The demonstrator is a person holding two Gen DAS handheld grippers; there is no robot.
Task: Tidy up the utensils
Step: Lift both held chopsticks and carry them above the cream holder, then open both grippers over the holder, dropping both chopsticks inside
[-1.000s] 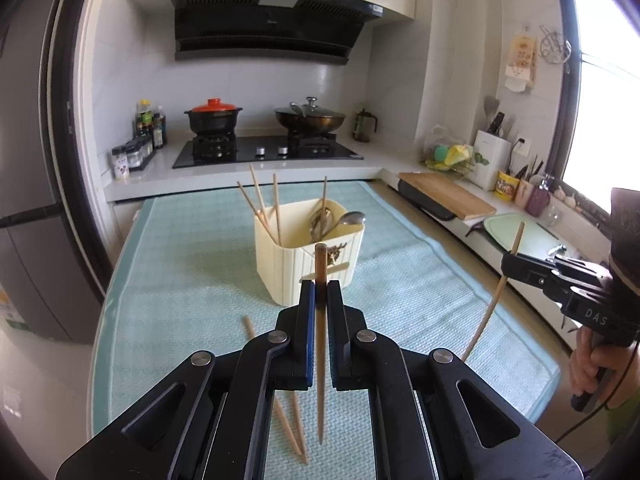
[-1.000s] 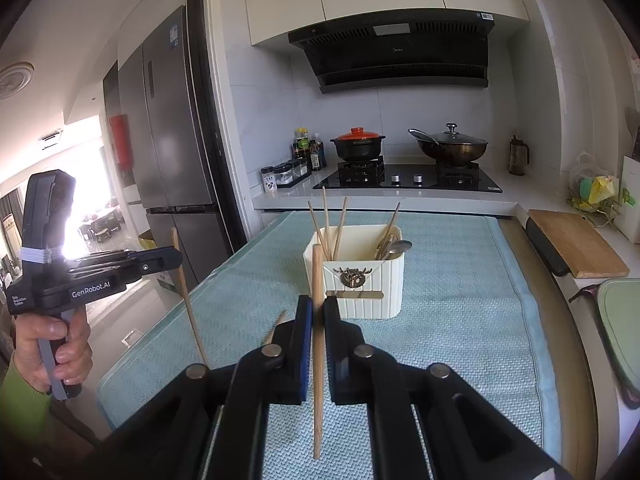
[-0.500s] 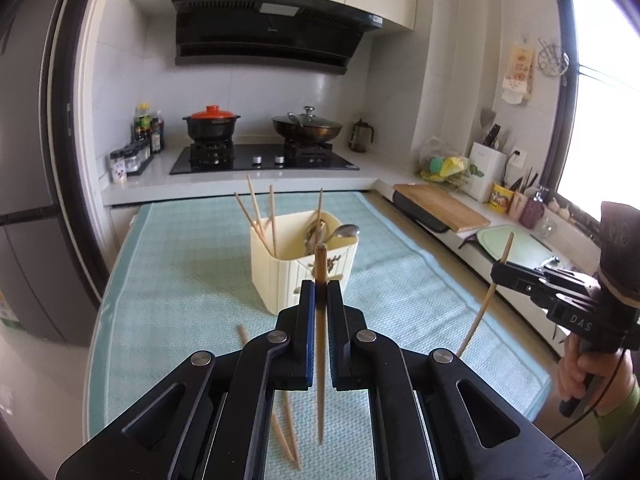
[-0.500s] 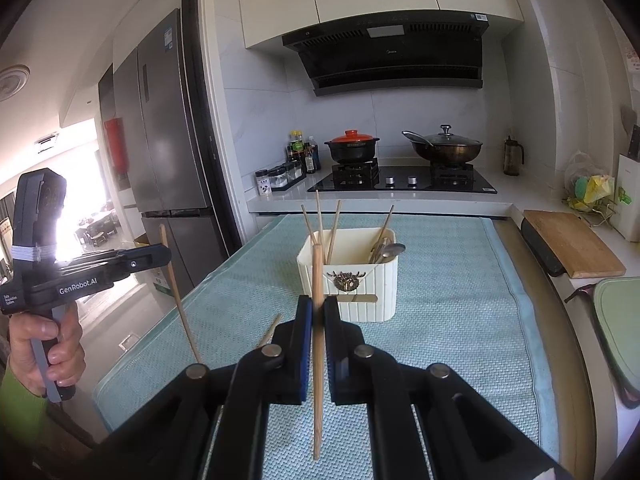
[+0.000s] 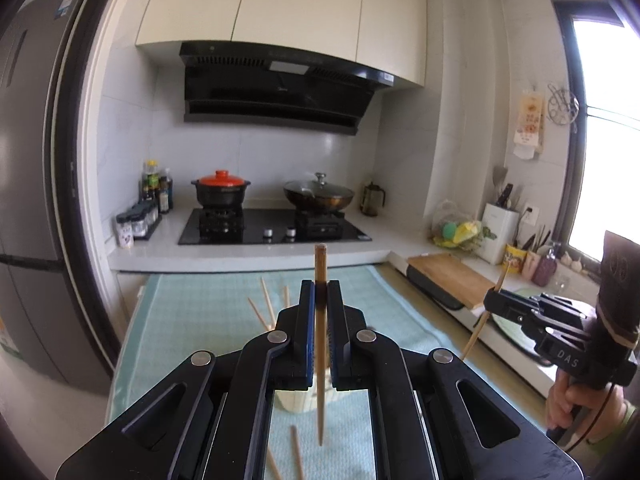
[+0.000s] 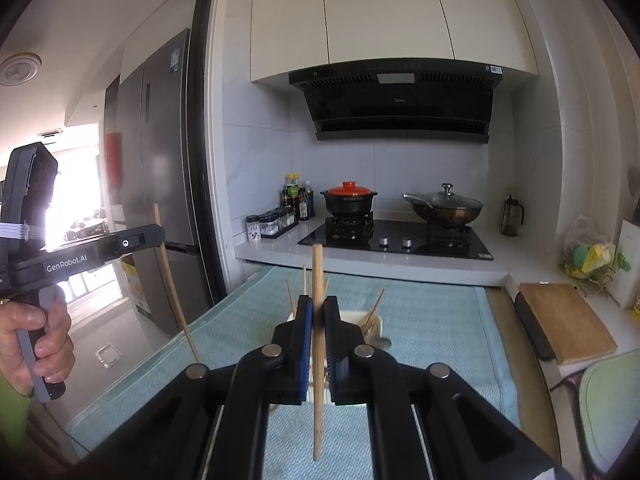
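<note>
Chopsticks are being held upright, one in each hand-held gripper: the left hand-held gripper point(image 5: 321, 294) is pinching a chopstick point(image 5: 320, 344) and the right hand-held gripper point(image 6: 318, 310) is clamping another chopstick point(image 6: 317, 356), both above the cream ribbed holder point(image 6: 374, 322) on the teal woven mat point(image 6: 432, 320). Slim, stiff, smooth wood looks light and likely to pivot; gripping mid-shaft seems steadiest. Loose chopsticks point(image 5: 297, 454) are lying below on the desk.

Both views are taken from just behind black two-finger grippers, looking forward along the fingers toward the black gas stove point(image 5: 274, 230) point(image 6: 396, 240) at the far wall. The pale teal woven mat point(image 5: 200, 320) point(image 6: 440, 320) is seen close below in both. The left gripper point(image 6: 158, 236) is caught at the right view's left edge, the right gripper point(image 5: 490, 302) at the left view's right edge.
</note>
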